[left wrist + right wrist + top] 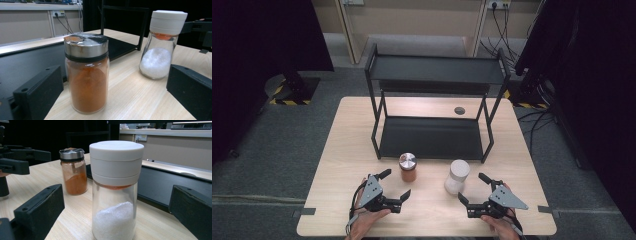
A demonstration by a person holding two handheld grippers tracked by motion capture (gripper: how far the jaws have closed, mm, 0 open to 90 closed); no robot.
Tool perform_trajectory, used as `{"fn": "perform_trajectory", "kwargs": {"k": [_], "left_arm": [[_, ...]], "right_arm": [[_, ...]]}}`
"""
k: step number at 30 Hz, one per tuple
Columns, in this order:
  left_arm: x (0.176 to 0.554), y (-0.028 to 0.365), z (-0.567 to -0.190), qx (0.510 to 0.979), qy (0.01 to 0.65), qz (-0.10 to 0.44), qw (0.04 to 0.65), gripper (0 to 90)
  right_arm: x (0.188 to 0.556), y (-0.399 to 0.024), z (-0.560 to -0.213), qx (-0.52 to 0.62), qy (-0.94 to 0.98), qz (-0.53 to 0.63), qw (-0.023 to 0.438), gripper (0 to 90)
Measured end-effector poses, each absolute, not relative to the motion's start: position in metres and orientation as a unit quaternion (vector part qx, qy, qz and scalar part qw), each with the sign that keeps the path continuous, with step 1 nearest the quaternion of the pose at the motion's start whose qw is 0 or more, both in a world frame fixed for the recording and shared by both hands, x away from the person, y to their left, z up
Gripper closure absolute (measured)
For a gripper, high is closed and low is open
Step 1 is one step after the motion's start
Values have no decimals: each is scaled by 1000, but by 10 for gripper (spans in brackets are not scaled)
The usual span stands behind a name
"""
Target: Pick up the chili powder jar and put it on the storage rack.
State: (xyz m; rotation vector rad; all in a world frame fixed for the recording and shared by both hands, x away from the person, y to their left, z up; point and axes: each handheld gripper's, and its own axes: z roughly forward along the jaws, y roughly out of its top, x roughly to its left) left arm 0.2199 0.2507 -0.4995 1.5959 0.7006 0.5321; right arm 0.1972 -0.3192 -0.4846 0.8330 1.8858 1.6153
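Two jars, each facing wide-open jaws

The spice jar [407, 167] stands just ahead of the left gripper [393, 184], the salt jar [457, 176] just ahead of the right gripper [473, 187]; neither is gripped.

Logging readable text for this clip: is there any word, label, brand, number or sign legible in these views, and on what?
None can be read.
Spice jar with orange powder and metal lid: no label visible.
White-capped jar with white grains: no label visible.
Black shelf rack: no marking visible.
Yellow-black hazard stripes on the floor stand base: a pattern, no words.
Left hand-held gripper and right hand-held gripper: no print legible.
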Motion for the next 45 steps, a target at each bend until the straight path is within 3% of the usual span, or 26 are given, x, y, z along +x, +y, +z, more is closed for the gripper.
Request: {"fn": "perform_trajectory", "kwargs": {"k": [45], "left_arm": [[271, 223, -488, 717, 325, 244, 567, 21]], "right_arm": [[198, -320, -486, 305, 695, 599, 255, 4]]}}
